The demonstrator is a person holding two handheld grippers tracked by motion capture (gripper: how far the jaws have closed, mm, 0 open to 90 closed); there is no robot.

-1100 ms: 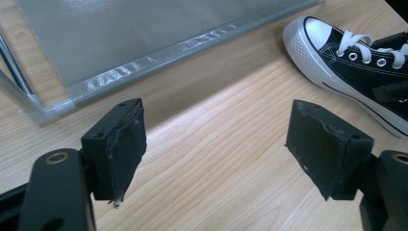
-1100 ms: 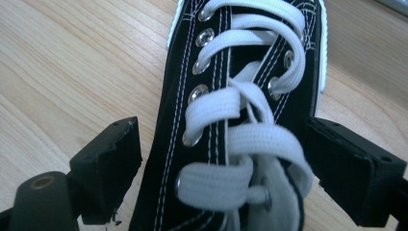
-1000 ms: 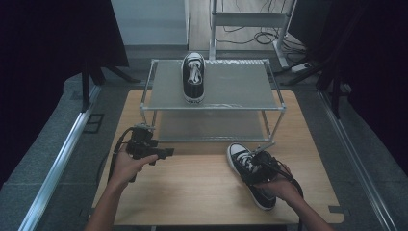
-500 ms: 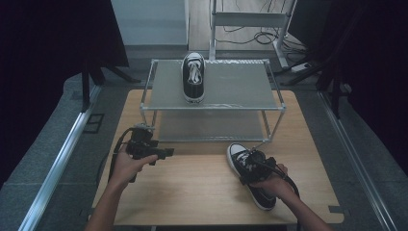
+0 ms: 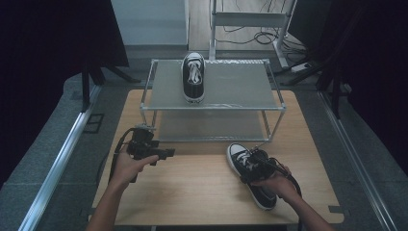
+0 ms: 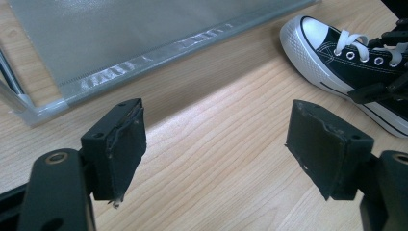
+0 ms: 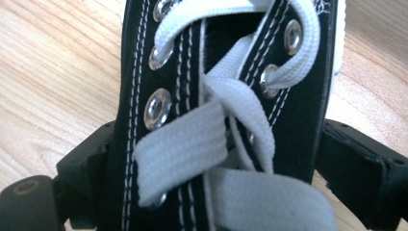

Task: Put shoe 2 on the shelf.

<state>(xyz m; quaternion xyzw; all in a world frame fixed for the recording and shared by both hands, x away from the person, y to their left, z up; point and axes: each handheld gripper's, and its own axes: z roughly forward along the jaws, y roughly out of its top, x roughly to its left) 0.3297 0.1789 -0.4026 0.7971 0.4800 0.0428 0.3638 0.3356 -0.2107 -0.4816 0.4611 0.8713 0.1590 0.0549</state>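
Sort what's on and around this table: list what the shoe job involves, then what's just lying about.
In the job:
- black canvas sneaker with white laces on the table
- right claw, straddling its laced upper
- matching black sneaker on the rack's top shelf
- metal two-shelf rack
- left claw, open, idle

Lying about:
- cables on the floor
- metal frame behind

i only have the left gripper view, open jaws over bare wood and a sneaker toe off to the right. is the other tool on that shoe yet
Observer: Yes. In the right gripper view the right tool has its jaws on either side of the laced top of the sneaker.
Operator: is the shoe lifted
Observer: Cannot say for sure; from above the sneaker looks flat on the table.
Operator: where is it meant to go
Observer: Probably the rack; a matching shoe stands on its top shelf with room beside it.
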